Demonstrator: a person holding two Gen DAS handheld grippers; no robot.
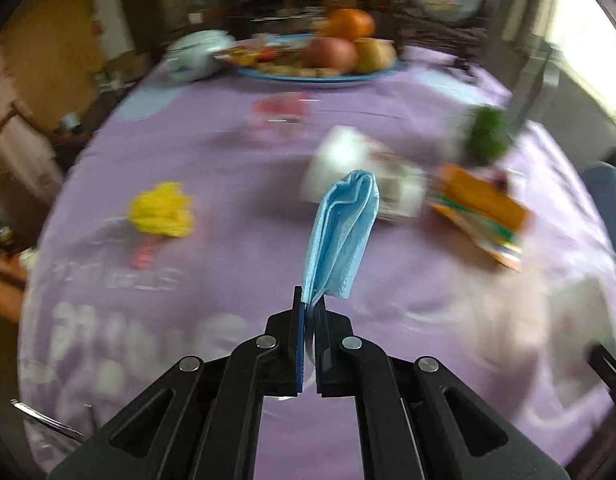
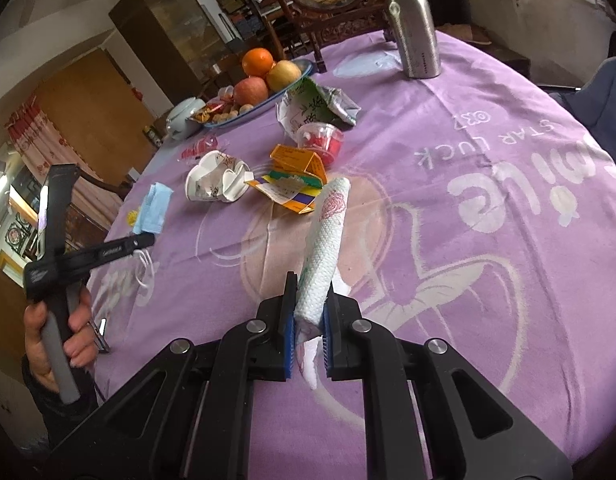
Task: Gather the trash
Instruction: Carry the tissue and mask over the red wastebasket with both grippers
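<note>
My left gripper (image 1: 310,300) is shut on a folded blue face mask (image 1: 341,236) and holds it above the purple tablecloth (image 1: 236,240); the same mask (image 2: 154,206) and the left gripper (image 2: 142,242) show in the right wrist view at the table's left edge. My right gripper (image 2: 311,294) is shut on a rolled white paper towel (image 2: 325,248) with a pink flower print. Loose trash lies mid-table: a crushed paper cup (image 2: 216,178), an orange carton (image 2: 296,178), a red plastic cup (image 2: 320,138), a crumpled green-white wrapper (image 2: 313,104) and a yellow scrap (image 1: 162,210).
A blue plate (image 2: 290,86) with an orange, apples and snacks stands at the back, next to a white lidded bowl (image 2: 182,114). A steel bottle (image 2: 413,24) stands at the far right. A carved wooden chair (image 2: 327,20) is behind the table. The left wrist view is motion-blurred.
</note>
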